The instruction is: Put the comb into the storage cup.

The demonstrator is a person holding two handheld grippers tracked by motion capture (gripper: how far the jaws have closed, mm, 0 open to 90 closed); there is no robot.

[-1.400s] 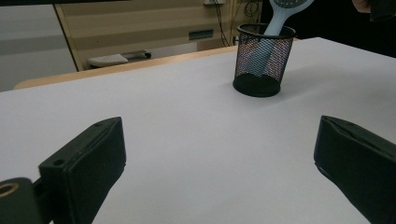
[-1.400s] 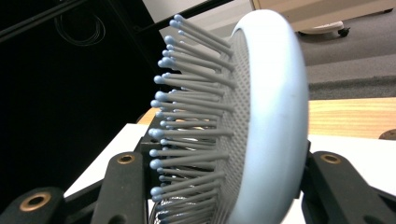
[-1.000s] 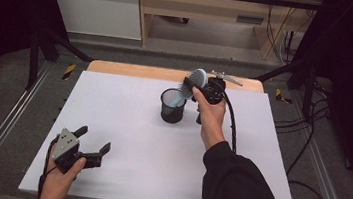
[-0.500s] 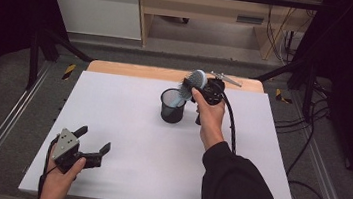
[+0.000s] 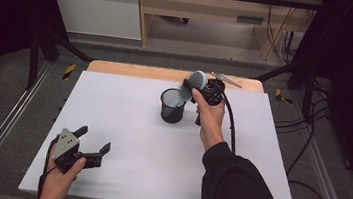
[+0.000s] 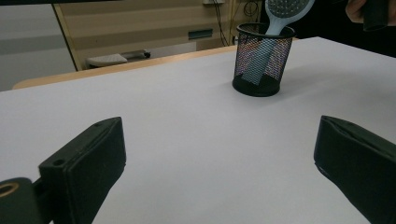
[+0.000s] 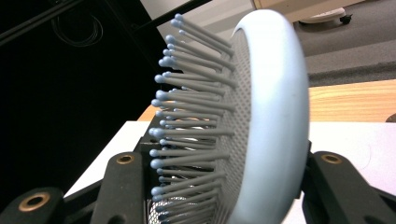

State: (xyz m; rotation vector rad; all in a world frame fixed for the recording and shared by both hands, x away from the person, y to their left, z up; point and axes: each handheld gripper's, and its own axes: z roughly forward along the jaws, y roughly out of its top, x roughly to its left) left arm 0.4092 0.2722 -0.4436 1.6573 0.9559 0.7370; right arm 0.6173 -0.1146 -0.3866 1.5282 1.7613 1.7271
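The hairbrush [image 5: 192, 83] had its handle down inside the mesh cup [image 5: 172, 106], head sticking out and leaning toward the right claw [image 5: 197, 88], which was clamped on that head, bristles one side, back the other. Judging by that, the trick was lowering it straight, then letting go gently so the light cup wouldn't tip. The left claw [image 5: 93, 144] sat wide open, holding nothing, near the bench [image 5: 126, 124] edge.

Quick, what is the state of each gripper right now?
Left gripper: open, holding nothing, low over the white table.
Right gripper: shut on the head of the light blue plastic hairbrush, whose handle is inside the black mesh cup.
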